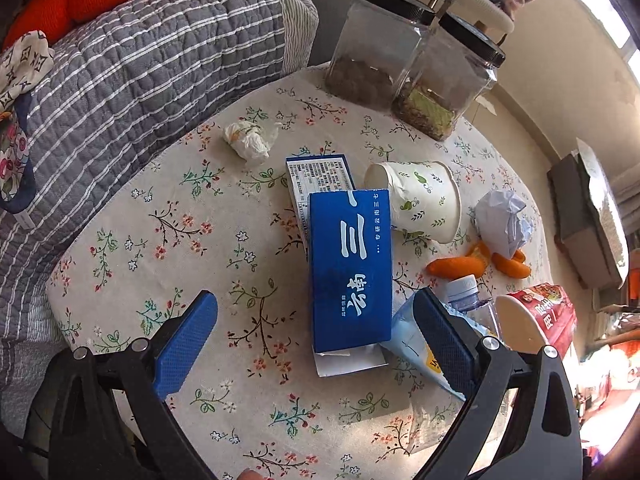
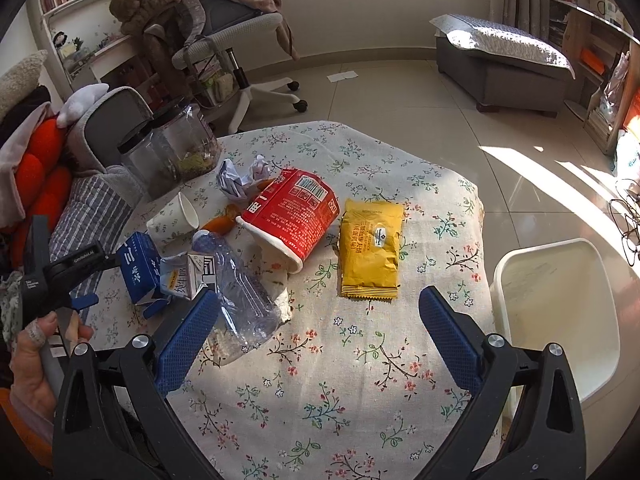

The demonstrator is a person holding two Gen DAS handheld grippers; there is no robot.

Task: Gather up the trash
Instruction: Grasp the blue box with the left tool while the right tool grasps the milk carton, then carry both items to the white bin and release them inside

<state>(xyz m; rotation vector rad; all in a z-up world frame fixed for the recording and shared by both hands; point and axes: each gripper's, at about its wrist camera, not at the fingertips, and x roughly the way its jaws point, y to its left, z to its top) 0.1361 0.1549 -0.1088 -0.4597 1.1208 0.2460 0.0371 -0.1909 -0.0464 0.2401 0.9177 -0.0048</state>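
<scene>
On the counter the trash lies scattered and uncollected; blue box sits just ahead of the left tongs, between their lines, untouched; yellow packet lies ahead of the right tongs; both tongs spread wide, empty; bin beside the counter; approach step; next, descend and close.

Sharp fisheye views, edges bent; sunlight glares from the right.
</scene>
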